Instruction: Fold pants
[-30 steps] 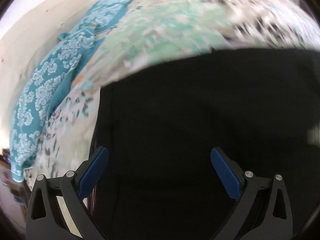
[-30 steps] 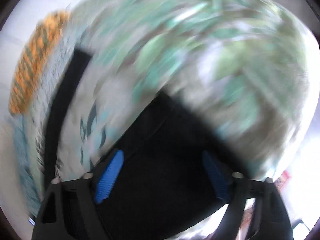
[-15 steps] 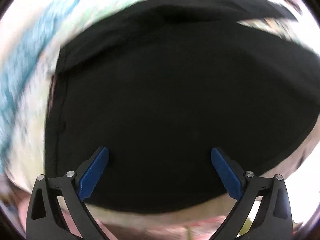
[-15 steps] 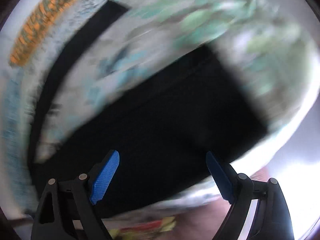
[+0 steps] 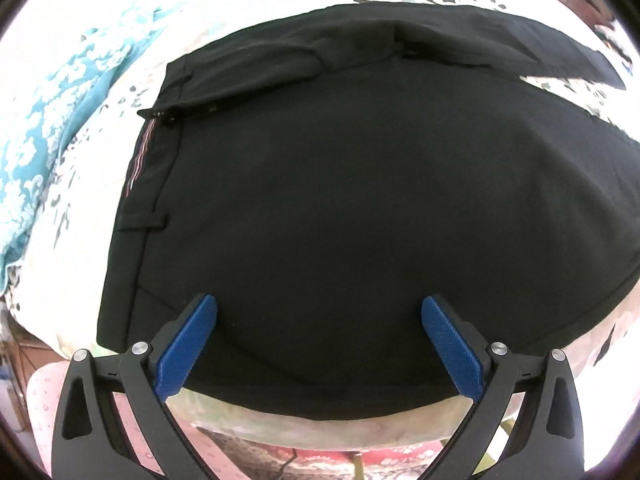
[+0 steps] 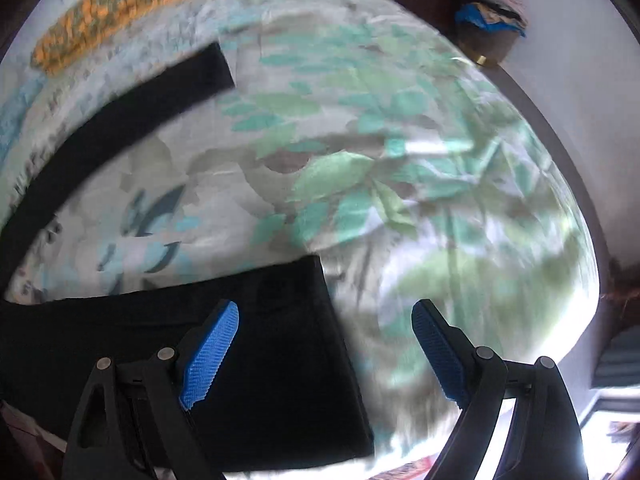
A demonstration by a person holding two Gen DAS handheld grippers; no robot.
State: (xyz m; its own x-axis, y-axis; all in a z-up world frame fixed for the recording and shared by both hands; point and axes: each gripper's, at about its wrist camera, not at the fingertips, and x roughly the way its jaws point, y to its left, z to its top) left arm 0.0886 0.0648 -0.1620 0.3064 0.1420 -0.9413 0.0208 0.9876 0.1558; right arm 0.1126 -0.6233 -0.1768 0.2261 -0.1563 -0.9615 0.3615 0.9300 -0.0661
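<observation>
Black pants (image 5: 340, 200) lie spread on a bed with a leaf-print sheet (image 6: 360, 152). In the left wrist view the waistband with a belt loop (image 5: 140, 184) is at the left and the near leg fills the frame. My left gripper (image 5: 319, 316) is open and empty, hovering over the near edge of the pants. In the right wrist view the near leg's cuff end (image 6: 280, 360) lies under my open, empty right gripper (image 6: 325, 320). The other leg (image 6: 120, 120) stretches away at the upper left.
A teal floral pillow (image 5: 48, 128) lies left of the waistband. An orange patterned cloth (image 6: 120, 4) lies at the far end of the bed. The bed's near edge (image 5: 320, 428) is just below the pants. A dark wooden frame (image 6: 560, 160) borders the bed's right side.
Both grippers have swung over the pants. The left view has settled over the waist end; the right has shifted along the leg to the cuff. Both jaws stay open.
</observation>
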